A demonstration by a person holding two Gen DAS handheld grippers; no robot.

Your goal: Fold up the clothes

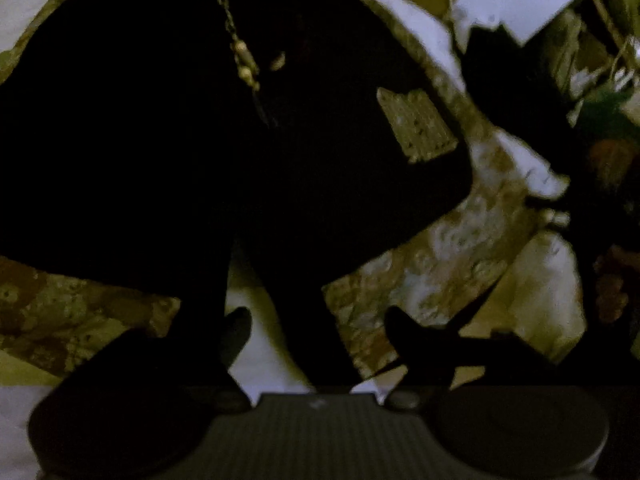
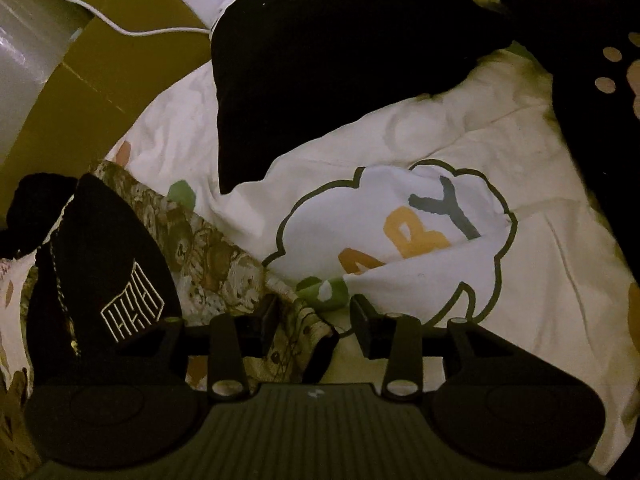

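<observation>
Ribbed housing of each gripper fills the bottom of its view. On the right gripper (image 2: 312, 316) the fingers (image 2: 362, 316) stand partly apart with nothing gripped; a corner of the floral patterned cloth (image 2: 208, 248) lies in the gap, and pad contact cannot be confirmed. On the left gripper (image 1: 316, 330) the fingers (image 1: 404, 332) appear only as dark silhouettes, set apart; a dark strip of fabric hangs down between them, and whether they press on it cannot be told.

The black garment (image 1: 200, 140) is the largest item in the left wrist view, spread on the patterned cloth just ahead of the left fingers. It carries a light woven label (image 1: 416, 124) and a drawcord (image 1: 240, 56).

A white duvet (image 2: 520, 260) with a cloud print lies ahead of the right fingers. A second black fabric piece (image 2: 320, 60) rests on it further off. A white cable (image 2: 120, 28) crosses cardboard at upper left.
</observation>
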